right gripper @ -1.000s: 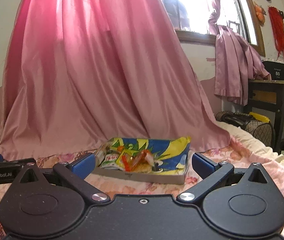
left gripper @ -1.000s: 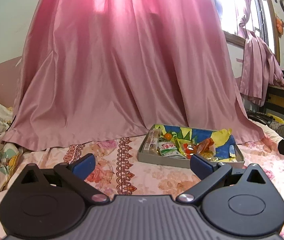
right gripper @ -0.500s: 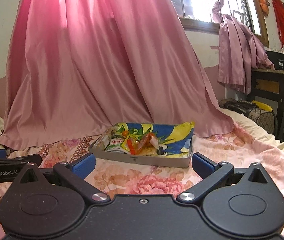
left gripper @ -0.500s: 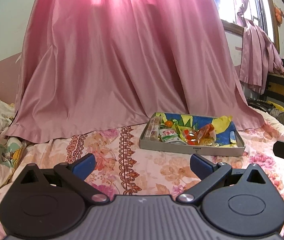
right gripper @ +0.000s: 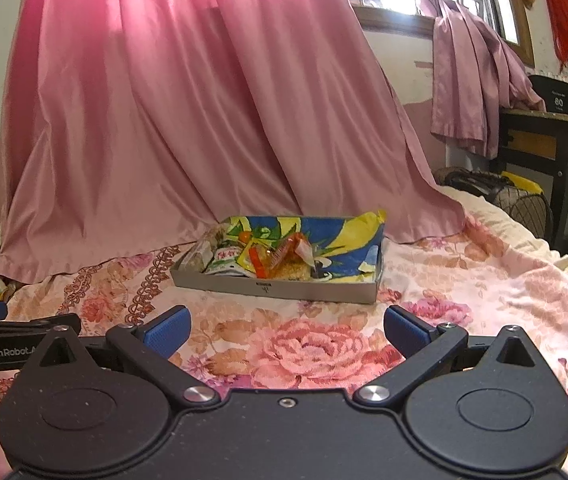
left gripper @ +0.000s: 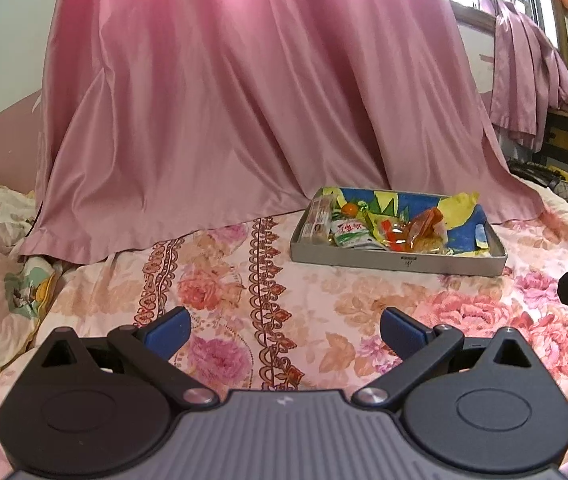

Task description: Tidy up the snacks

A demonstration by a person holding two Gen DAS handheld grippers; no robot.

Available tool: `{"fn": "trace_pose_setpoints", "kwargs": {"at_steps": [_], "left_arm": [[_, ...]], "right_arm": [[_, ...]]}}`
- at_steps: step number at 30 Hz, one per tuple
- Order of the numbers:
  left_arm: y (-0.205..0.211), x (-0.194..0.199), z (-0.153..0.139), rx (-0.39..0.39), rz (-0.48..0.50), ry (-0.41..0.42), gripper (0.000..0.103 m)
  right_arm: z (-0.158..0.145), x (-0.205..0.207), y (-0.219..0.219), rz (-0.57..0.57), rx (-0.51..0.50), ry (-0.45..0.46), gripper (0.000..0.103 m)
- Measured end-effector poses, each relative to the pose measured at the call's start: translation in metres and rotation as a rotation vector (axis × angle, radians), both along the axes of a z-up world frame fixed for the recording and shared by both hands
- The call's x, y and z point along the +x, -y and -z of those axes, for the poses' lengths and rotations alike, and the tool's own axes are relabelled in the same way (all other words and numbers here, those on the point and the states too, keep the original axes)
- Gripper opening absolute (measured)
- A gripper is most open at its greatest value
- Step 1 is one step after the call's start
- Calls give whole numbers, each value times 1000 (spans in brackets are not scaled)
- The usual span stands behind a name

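A shallow grey cardboard tray lined with blue and yellow paper rests on the floral bedspread. Several snack packets are piled in its left half, among them a green-and-white pouch and an orange wrapper. My left gripper hovers open over the bedspread, well short and left of the tray, holding nothing. My right gripper is also open and empty, with the tray straight ahead beyond its fingertips.
A pink curtain drapes onto the bed just behind the tray. A dark desk and a basket stand off the bed's right side. Crumpled bedding lies at the left. The other gripper's body shows at left.
Both grippers have drawn back and risen from the tray, which now sits farther ahead with more bedspread in front. Their fingers stay open throughout.
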State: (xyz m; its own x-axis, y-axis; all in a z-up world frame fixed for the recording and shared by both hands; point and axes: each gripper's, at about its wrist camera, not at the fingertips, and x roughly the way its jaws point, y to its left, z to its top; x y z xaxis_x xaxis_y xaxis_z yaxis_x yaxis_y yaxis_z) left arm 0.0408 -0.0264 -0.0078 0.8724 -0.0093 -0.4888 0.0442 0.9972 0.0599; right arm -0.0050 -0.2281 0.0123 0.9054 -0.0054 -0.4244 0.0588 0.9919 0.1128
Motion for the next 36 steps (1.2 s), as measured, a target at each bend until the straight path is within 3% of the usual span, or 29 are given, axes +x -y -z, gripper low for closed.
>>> {"fn": "trace_pose_setpoints", "kwargs": {"at_steps": [10,36], "left_arm": [[0,6,4,17,-7,-43,103],[2,6,5,35,8,-58,103]], "right_arm": [[6,6,-5,-4,-32,-40,102],[12,8,-2,3,-36,-70,102]]}}
